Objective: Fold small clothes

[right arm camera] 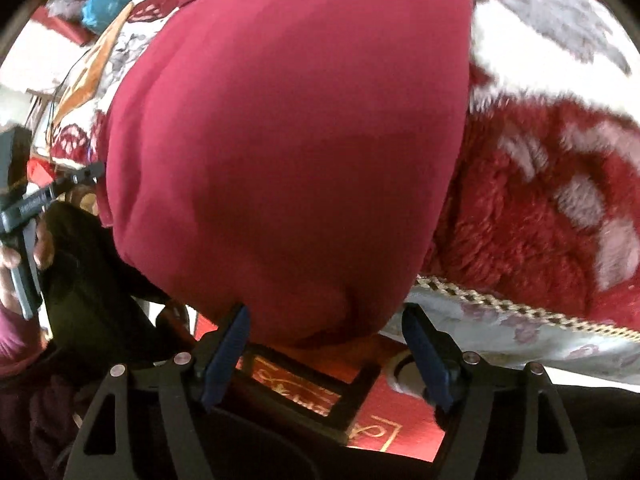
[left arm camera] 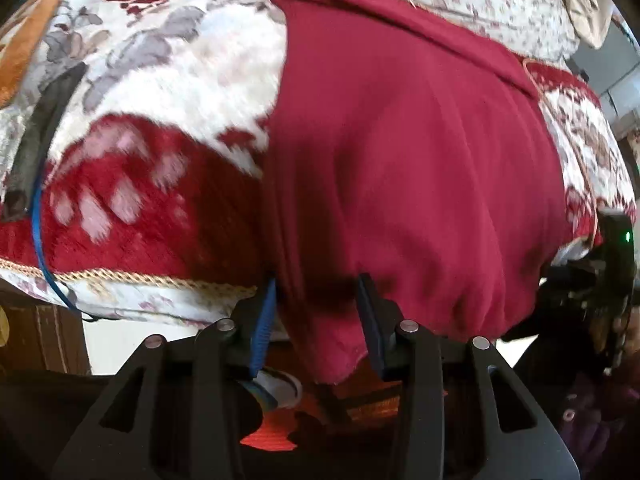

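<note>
A dark red garment (left arm camera: 416,184) lies spread on a bed covered by a plush red-and-white blanket (left arm camera: 160,128), its near hem drooping over the bed's front edge. It looks light, soft and floppy; hem corners suit gripping. The left gripper (left arm camera: 320,312) pinches the hem; the right gripper (right arm camera: 326,332) stands released around it.

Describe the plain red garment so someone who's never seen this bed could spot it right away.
Start at the fluffy red-and-white floral blanket covering the bed. The plain red garment lies on it, its near edge hanging over the bedside. Unlike the blanket, it is smooth, patternless, solid crimson.
</note>
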{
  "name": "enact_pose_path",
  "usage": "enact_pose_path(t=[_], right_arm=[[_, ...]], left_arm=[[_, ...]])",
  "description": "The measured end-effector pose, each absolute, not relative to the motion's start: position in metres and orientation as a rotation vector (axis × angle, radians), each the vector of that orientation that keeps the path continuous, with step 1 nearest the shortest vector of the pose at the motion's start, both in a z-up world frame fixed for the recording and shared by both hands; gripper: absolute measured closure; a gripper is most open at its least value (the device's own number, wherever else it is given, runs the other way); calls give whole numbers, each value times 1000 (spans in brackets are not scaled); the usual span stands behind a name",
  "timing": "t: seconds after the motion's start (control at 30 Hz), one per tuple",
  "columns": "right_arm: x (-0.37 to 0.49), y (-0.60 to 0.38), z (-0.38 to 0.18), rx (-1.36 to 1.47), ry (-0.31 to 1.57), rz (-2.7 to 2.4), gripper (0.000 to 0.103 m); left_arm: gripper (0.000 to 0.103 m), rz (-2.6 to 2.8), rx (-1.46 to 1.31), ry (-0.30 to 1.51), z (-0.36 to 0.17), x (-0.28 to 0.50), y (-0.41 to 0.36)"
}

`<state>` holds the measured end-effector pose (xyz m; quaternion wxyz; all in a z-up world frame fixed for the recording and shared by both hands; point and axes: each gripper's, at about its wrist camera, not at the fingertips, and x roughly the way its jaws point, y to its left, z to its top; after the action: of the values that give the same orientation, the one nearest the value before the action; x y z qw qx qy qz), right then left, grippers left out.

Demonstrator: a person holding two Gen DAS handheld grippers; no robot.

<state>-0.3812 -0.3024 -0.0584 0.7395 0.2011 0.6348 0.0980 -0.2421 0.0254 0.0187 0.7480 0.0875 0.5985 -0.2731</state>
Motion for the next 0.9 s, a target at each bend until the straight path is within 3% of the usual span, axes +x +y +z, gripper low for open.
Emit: enact_pose_path(t=[0.27, 0.33, 0.37, 0.43, 0.53, 0.6, 0.9], right_arm=[[-378, -311, -78, 621, 1378, 207, 29], [-380, -307, -75, 599, 1369, 211, 50], [-380, -305, -73, 585, 1356, 218, 54], [-381, -307, -67, 575, 1314, 223, 74], [-383, -303, -58, 563, 1273, 229, 86], [-387, -301, -44, 555, 1231, 266, 90], [-397, -323, 18, 660, 1013, 364, 91]], left_arm=[[65, -585, 184, 1421, -5, -244, 22], [65, -581, 187, 1433, -11, -246, 19], [65, -575, 190, 1426, -13, -245, 17], [65, -575, 173, 1418, -14, -244, 15], [79, -591, 140, 1416, -13, -246, 15], [94, -601, 146, 1401, -5, -252, 18], [95, -730, -11, 1195, 89, -240, 26]])
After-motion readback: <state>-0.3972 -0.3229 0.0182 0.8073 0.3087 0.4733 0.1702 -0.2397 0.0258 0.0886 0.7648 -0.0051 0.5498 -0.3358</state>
